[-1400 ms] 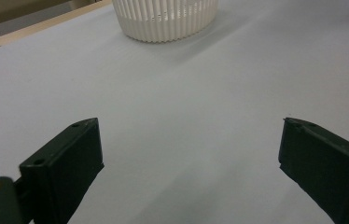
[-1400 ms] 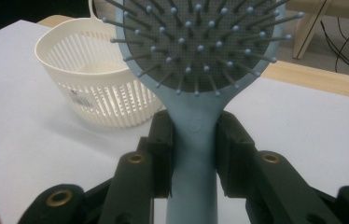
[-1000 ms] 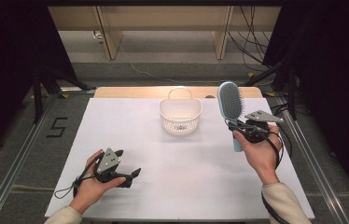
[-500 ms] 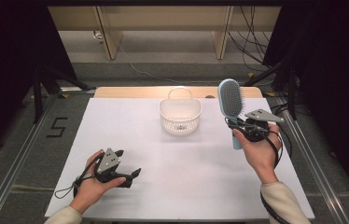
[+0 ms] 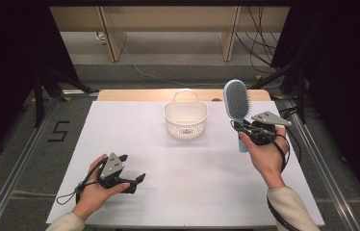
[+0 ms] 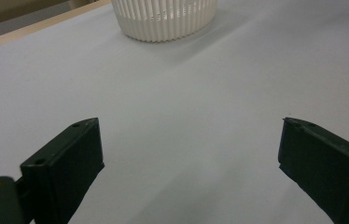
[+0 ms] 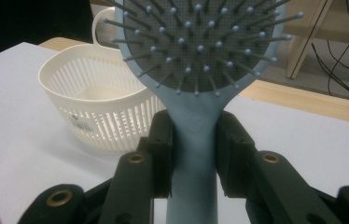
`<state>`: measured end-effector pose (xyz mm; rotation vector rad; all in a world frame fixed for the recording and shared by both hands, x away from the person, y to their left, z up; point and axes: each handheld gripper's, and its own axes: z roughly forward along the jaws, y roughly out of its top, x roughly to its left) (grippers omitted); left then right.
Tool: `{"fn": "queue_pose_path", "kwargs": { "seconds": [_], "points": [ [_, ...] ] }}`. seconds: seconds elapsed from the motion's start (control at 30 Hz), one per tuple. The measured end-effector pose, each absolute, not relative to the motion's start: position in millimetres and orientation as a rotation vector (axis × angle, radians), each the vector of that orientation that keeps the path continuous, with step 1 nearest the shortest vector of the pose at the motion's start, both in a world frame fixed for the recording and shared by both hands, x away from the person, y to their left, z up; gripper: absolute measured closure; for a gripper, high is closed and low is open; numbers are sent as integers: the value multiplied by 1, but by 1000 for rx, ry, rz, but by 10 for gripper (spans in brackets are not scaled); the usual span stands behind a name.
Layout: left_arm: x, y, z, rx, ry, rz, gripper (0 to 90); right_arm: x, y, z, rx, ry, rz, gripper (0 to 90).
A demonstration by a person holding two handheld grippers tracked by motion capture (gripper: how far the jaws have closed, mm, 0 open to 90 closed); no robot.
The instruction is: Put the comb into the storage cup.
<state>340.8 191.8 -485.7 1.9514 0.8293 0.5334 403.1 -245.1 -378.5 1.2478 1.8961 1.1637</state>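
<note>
High view: white desk (image 5: 183,192) with a white basket (image 5: 186,120) near its far middle, handle at the back. Right claw (image 5: 243,129) raised off the desk just right of the basket, pinching a light blue brush (image 5: 237,111) by the neck; brush upright, bristle head up, handle end hanging below the hand. Left claw (image 5: 132,169) low at the near left, well apart from the basket, jaws spread, nothing between them. Beyond the desk: floor, wooden legs, cables; a "5" marked on the floor at left. Left gripper view: adds the close look, both jaws wide apart over bare desk (image 6: 182,116), basket (image 6: 165,18) ahead at the top edge, open path to it. Right gripper view: shows the grip plainly, both pads pressed on the brush (image 7: 196,70) neck just under the head, bristles facing the camera; the head hides part of the basket (image 7: 93,107) behind it to the left. A label lies in the basket bottom.
</note>
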Motion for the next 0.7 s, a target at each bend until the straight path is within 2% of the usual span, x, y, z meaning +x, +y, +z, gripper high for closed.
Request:
{"fn": "queue_pose_path", "kwargs": {
  "seconds": [0.7],
  "points": [
    [341,191,-486,1954,829,534,62,406,-242,-378,1234,1879,1183,703]
  ]
}}
